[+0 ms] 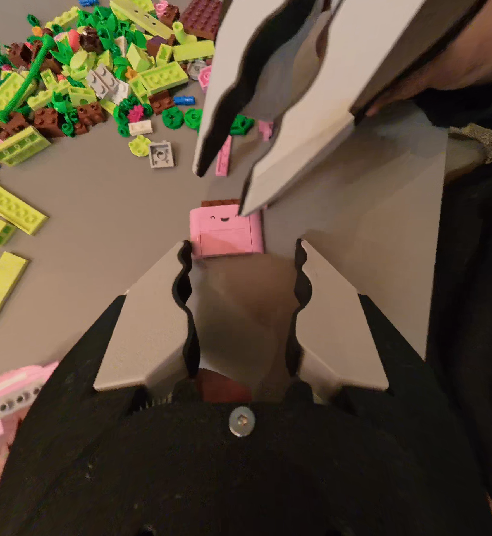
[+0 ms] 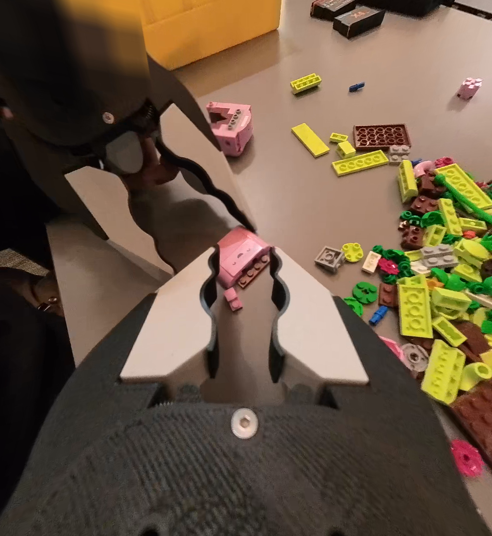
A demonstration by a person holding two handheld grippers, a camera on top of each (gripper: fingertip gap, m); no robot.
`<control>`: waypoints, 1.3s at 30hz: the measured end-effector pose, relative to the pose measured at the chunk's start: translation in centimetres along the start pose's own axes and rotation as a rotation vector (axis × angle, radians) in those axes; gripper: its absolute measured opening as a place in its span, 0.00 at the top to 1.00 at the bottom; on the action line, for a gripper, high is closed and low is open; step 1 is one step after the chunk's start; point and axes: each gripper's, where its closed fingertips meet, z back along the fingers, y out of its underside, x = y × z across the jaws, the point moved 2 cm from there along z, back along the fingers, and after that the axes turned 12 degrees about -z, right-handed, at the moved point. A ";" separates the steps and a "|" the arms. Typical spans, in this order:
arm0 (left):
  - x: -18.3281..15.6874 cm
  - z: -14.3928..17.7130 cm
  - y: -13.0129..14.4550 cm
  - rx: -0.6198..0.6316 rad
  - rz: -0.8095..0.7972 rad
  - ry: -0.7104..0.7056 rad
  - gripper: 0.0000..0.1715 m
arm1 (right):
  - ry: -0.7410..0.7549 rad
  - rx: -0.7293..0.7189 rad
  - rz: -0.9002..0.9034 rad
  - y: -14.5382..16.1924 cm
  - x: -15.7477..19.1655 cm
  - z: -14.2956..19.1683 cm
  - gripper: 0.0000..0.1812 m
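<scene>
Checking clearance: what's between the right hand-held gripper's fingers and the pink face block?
In the right wrist view, one small pink brick lies on the table between the open fingers of the right hand-held gripper, just short of the pink face block. Otherwise bare table.

I think I am at a play or hobby place indoors, maybe a home or office room. The plain grey counter (image 2: 340, 52) carries a big heap of toy building bricks (image 2: 448, 275), lime, brown and green. Behind them I see a yellow box (image 2: 210, 26) and some black boxes (image 2: 352, 17).
</scene>
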 end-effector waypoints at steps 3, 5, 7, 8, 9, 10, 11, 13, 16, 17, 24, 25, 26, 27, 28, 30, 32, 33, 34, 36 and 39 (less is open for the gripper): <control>-1.2 0.9 0.4 -0.007 -0.007 -0.011 0.68 | 0.005 0.006 -0.009 0.0 -0.1 0.0 0.82; -1.3 1.3 0.5 -0.016 -0.047 -0.066 0.72 | 0.005 0.007 -0.016 -0.1 -0.1 -0.1 0.82; -0.5 1.5 0.4 -0.014 -0.059 -0.158 0.64 | 0.002 0.006 -0.020 -0.1 -0.2 0.0 0.82; -0.3 1.4 0.2 -0.015 -0.046 -0.179 0.61 | -0.002 0.004 -0.020 -0.1 -0.2 0.0 0.82; -0.3 1.3 0.0 -0.016 -0.025 -0.181 0.59 | -0.010 0.002 -0.017 -0.1 0.0 0.1 0.82; -0.5 1.1 -0.1 -0.014 -0.009 -0.166 0.57 | -0.023 -0.001 -0.008 -0.1 0.2 0.1 0.82; -0.7 1.0 -0.1 -0.011 -0.005 -0.148 0.57 | -0.039 0.000 0.004 -0.1 0.5 0.2 0.82; -0.8 0.9 -0.1 -0.013 0.003 -0.123 0.59 | -0.054 0.024 0.007 0.4 1.0 0.1 0.83; -1.2 0.8 -0.3 -0.038 0.023 -0.037 0.68 | -0.040 0.086 -0.014 1.4 1.4 -0.3 0.80; -1.4 0.8 -0.3 -0.036 0.028 -0.018 0.71 | -0.027 0.088 -0.006 1.5 1.5 -0.3 0.79; -1.8 0.7 -0.2 -0.029 0.014 0.005 0.86 | -0.023 0.082 0.076 1.9 2.7 -0.2 0.81; -1.8 0.8 -0.2 -0.031 0.014 0.010 0.86 | -0.033 0.086 0.083 1.9 2.8 -0.2 0.83; -1.9 0.8 -0.1 -0.030 0.012 0.014 0.86 | -0.042 0.090 0.094 2.1 2.9 -0.1 0.83; -1.7 0.8 -0.1 -0.030 0.011 0.006 0.89 | -0.055 0.099 0.112 2.3 3.0 0.1 0.80; -1.6 0.9 0.0 -0.029 0.011 -0.007 0.89 | -0.071 0.110 0.130 2.5 3.0 0.3 0.76; -1.3 1.0 0.2 -0.028 0.017 -0.017 0.90 | -0.091 0.134 0.157 2.9 2.9 0.6 0.72; -1.4 1.0 0.2 -0.027 0.014 -0.013 0.91 | -0.096 0.133 0.182 3.0 2.8 0.7 0.71; -1.4 1.0 0.2 -0.027 0.011 -0.014 0.91 | -0.091 0.126 0.193 2.9 2.8 0.7 0.72; -1.5 1.0 0.1 -0.027 0.006 -0.013 0.91 | -0.079 0.124 0.200 2.8 2.7 0.6 0.73; -1.5 1.0 0.1 -0.025 -0.002 -0.014 0.91 | -0.062 0.146 0.213 3.1 2.6 0.3 0.74; -1.6 0.9 0.1 -0.023 -0.011 -0.013 0.92 | -0.033 0.165 0.251 3.3 2.5 -0.1 0.77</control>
